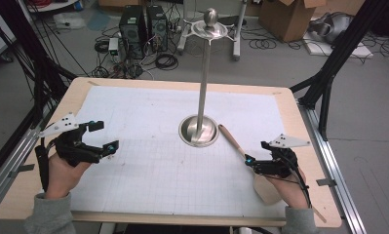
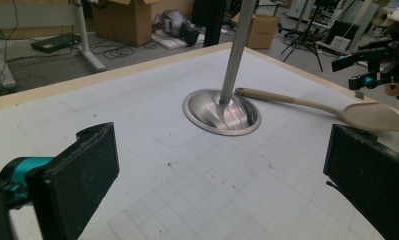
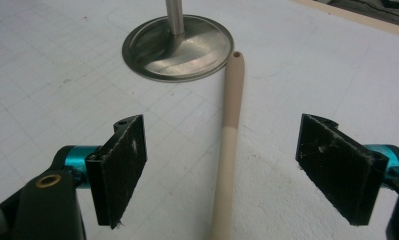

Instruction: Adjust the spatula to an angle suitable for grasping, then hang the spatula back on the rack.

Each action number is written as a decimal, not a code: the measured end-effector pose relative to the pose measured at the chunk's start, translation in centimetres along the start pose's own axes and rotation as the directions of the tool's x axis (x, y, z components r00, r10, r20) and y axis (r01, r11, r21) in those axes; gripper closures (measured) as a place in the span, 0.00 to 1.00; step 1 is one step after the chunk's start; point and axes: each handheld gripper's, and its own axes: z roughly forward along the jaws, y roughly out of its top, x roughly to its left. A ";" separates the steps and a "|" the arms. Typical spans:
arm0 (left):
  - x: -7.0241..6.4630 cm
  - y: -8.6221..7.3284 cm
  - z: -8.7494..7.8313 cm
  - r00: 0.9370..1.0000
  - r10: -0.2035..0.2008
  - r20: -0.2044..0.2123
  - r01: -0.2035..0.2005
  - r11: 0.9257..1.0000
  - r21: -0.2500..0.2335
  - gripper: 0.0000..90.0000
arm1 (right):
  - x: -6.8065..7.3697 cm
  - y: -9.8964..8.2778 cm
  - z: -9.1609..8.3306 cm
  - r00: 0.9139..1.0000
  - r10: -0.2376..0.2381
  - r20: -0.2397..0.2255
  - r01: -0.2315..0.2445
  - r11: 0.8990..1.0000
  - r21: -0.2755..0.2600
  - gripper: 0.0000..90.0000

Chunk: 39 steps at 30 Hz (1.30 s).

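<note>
Room: a workshop floor beyond the desk, with two black computer towers, loose cables and brown cardboard boxes at the far side.
Surface: a pale wooden desk covered by a white gridded paper mat.
Stand: a tall polished metal stand with a round domed base sits on the mat right of its middle; its thin upright pole carries a small dish and a knob at the top.
Task thing: a long beige wooden spatula lies flat on the mat, right of the stand's base. Its handle end, with a small hole, lies just beside the rim of the base; its broad blade points to the near right edge of the desk.
Right gripper: the black right gripper, held in the person's right hand, is over the spatula, near where handle meets blade.
Right fingers: wide apart, one on each side of the handle with clear space between pads and wood; nothing is clamped.
Left gripper: the black left gripper, in the left hand, is over the left part of the mat, well apart from stand and spatula.
Left fingers: wide apart with bare mat between them.
Sleeves: grey cuffs at the near edge of the desk.
</note>
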 end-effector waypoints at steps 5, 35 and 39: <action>-0.3 0.0 0.4 1.000 0.006 0.011 -0.007 1.000 0.007 0.02 | -0.1 -0.5 -0.3 1.000 0.007 0.019 -0.007 1.000 0.011 0.22; -0.2 -0.1 0.9 1.000 0.005 0.017 -0.005 1.000 0.017 0.02 | -0.4 -1.7 2.8 1.000 0.005 0.020 -0.007 0.992 0.129 0.22; -0.3 -0.1 0.9 1.000 0.003 0.019 -0.003 1.000 0.018 0.02 | -0.6 -1.7 3.1 1.000 0.003 0.021 -0.006 0.990 0.137 0.22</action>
